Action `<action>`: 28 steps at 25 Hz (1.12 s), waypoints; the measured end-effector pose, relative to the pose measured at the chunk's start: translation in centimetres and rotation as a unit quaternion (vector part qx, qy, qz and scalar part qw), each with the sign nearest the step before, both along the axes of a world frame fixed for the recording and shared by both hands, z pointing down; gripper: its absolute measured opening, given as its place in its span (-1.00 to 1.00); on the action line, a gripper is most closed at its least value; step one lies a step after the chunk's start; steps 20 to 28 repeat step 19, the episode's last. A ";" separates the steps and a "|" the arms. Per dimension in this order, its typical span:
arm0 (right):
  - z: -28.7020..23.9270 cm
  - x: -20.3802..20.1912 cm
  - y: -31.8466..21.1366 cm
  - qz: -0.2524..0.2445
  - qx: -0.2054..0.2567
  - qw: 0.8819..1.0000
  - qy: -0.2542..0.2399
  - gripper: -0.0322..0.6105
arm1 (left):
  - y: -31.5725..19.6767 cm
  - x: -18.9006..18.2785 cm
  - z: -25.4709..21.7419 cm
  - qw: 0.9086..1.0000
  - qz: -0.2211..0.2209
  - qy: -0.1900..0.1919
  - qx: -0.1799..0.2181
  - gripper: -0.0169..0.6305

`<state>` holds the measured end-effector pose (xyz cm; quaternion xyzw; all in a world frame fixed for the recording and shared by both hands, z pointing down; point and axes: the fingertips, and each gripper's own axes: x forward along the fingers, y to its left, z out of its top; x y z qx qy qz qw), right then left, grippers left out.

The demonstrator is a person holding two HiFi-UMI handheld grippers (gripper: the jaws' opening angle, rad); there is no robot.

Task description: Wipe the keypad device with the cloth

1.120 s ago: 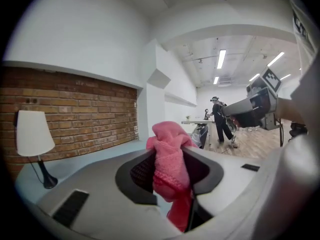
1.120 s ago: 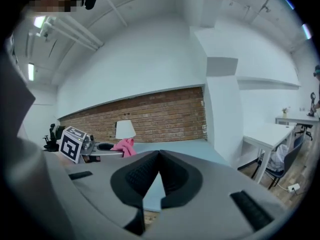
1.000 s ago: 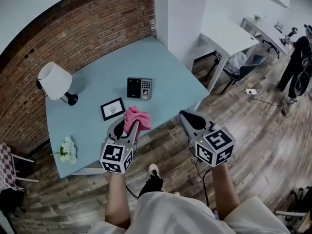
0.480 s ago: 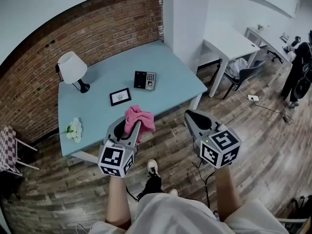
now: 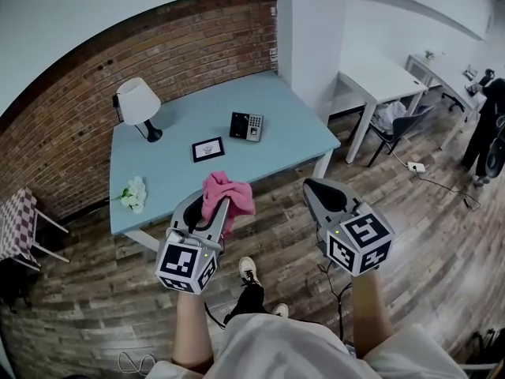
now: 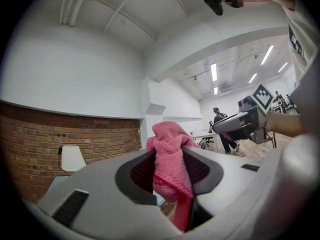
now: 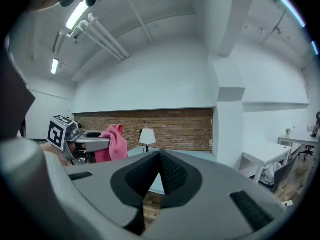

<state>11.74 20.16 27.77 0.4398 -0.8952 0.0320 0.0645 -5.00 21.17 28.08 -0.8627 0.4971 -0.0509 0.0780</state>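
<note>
Keypad device [image 5: 247, 125] sits on the desk [image 5: 181, 176], well apart from both tools, the left tool [image 5: 207, 206] clenching the pink cloth [image 5: 227, 193] ready for wiping, the right tool [image 5: 317, 188] pinched together on nothing.

A pink cloth [image 5: 227, 195], soft and knitted-looking, is bunched into a crumpled wad and pinched between the jaws of the left gripper [image 5: 211, 210]. It is held in the air, off the table's near edge. Its folds bulge above the jaws and a tail hangs below them. The keypad device [image 5: 247, 125] is a small dark rectangular unit with a black panel on one side and a grey button pad on the other. It lies flat on the light blue table [image 5: 293, 136], well apart from the cloth.
</note>
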 end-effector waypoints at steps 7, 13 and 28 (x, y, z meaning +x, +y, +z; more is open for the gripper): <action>0.3 -0.4 1.7 -0.005 0.000 1.000 0.004 -0.89 | 2.2 -0.3 0.2 1.000 -0.004 0.001 -0.001 -0.46; 1.0 -0.6 2.2 -0.007 -0.009 1.000 0.008 -0.89 | 3.3 -0.2 0.3 1.000 -0.004 -0.004 -0.005 -0.46; 0.9 -0.7 2.3 -0.007 -0.007 1.000 0.014 -0.89 | 3.4 -0.2 0.4 1.000 -0.005 -0.005 -0.011 -0.46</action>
